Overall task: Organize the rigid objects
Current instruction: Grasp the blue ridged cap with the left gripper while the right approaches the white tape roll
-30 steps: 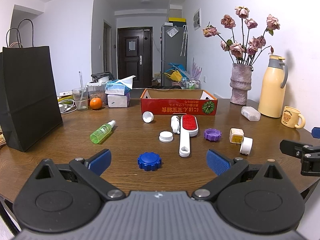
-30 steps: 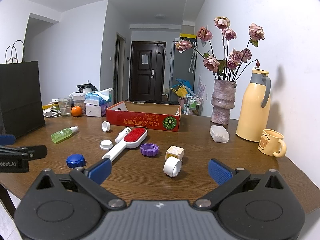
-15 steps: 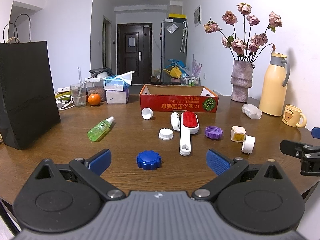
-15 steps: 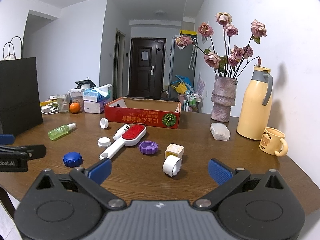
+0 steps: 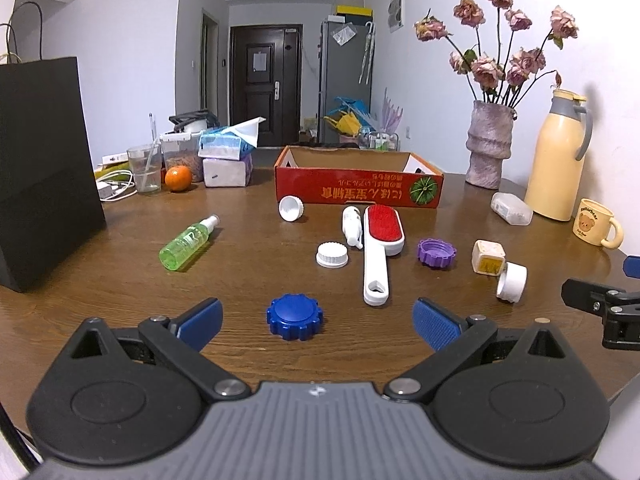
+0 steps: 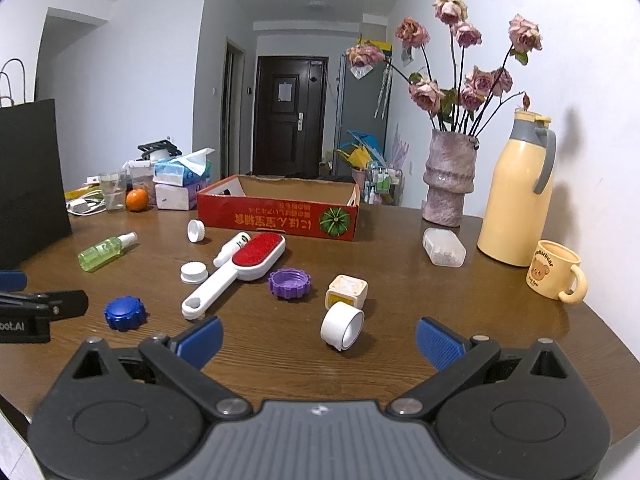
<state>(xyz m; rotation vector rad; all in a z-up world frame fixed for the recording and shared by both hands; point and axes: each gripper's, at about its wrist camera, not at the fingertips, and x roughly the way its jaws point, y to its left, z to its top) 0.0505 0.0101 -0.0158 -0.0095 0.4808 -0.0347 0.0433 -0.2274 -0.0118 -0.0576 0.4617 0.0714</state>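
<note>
Blue ridged cap [image 5: 295, 316], flat, btwn claws

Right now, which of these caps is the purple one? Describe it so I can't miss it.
Start at the red cardboard box mid-table, then come toward the camera past the red-faced lint brush. The purple cap lies right of the brush handle, open side up; it is the only purple item, with a scalloped rim.

You face white walls [image 5: 132, 40], a dark entry door [image 5: 264, 84] at the hallway's end, a grey refrigerator [image 5: 344, 80] beside it, a round ceiling light [image 6: 318, 5], and a brown wooden table [image 5: 240, 280]
</note>
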